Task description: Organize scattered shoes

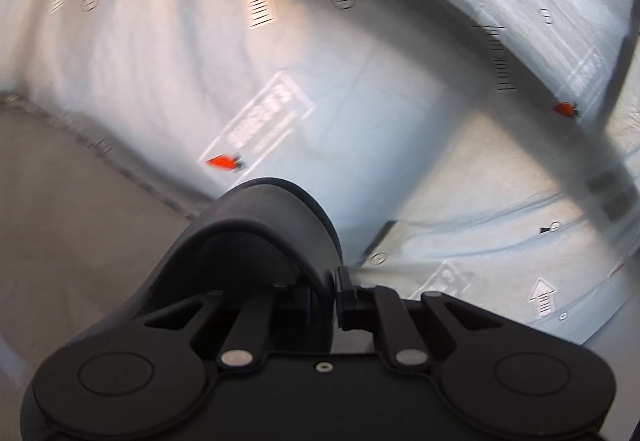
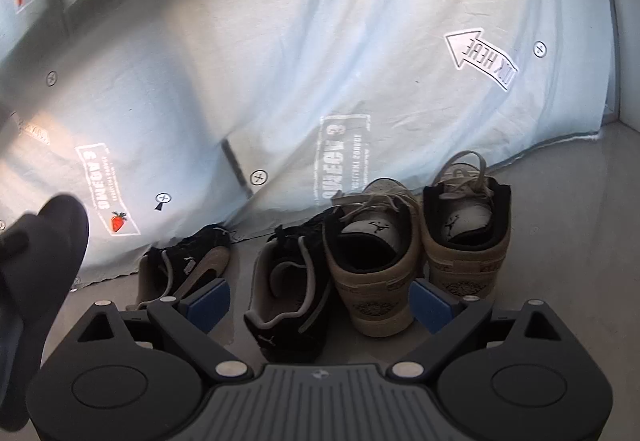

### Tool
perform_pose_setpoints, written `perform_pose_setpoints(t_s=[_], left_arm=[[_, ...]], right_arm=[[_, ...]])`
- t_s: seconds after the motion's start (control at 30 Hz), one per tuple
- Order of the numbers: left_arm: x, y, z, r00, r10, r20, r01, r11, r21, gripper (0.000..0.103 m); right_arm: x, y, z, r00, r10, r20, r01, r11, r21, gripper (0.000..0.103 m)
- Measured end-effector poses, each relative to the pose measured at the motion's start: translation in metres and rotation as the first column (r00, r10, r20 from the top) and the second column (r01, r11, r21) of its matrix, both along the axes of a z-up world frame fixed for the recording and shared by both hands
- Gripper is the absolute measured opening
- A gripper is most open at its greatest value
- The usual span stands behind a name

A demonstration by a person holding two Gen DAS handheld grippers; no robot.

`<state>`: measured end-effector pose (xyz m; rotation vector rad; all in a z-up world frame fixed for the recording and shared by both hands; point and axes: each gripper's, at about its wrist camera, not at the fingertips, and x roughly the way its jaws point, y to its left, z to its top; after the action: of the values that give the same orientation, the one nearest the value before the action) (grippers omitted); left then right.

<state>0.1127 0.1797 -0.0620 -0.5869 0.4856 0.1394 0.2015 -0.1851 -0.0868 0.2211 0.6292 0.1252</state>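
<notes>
Closest to the left wrist camera, the left gripper has its fingers clamped on the edge of a dark slipper, which fills the lower middle of that view and hangs above the grey floor. Behind it spreads a pale blue printed sheet with carrot marks and stamped lettering, blurred across much of the picture.

From the right wrist camera, the right gripper stands with its blue-padded fingers wide apart and nothing between them. Just beyond lie four shoes in a row on the floor, toes toward the sheet. Two tan sneakers sit upright side by side on the right, nearly touching, laces loose. To their left is a black trainer standing upright, close against the nearer tan one. Further left, a second black trainer lies tipped on its side, apart from its mate, its toe reaching the hem of the sheet. At that picture's left edge the dark slipper appears again, raised off the floor and partly out of frame.
</notes>
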Motion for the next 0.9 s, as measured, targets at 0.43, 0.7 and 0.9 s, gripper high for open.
perform_pose_setpoints(t_s=[0.43,0.7,0.9], left_arm=[[-0.069,0.011,-0.093,0.99,0.078,-0.119,-0.091,0.99,-0.111,0.011],[-0.085,0.003,-0.106,0.985,0.108,-0.132,-0.126,0.982,-0.142,0.017],[-0.12,0.004,-0.083,0.985,0.092,-0.143,-0.105,0.99,-0.089,0.03]], right_arm=[[-0.054,0.031,0.0,0.99,0.139,-0.037,-0.141,0.989,-0.052,0.096],[-0.091,0.047,-0.004,0.972,0.226,-0.068,-0.232,0.968,-0.101,0.096],[-0.11,0.062,-0.014,0.939,0.321,-0.121,-0.332,0.94,-0.083,0.096]])
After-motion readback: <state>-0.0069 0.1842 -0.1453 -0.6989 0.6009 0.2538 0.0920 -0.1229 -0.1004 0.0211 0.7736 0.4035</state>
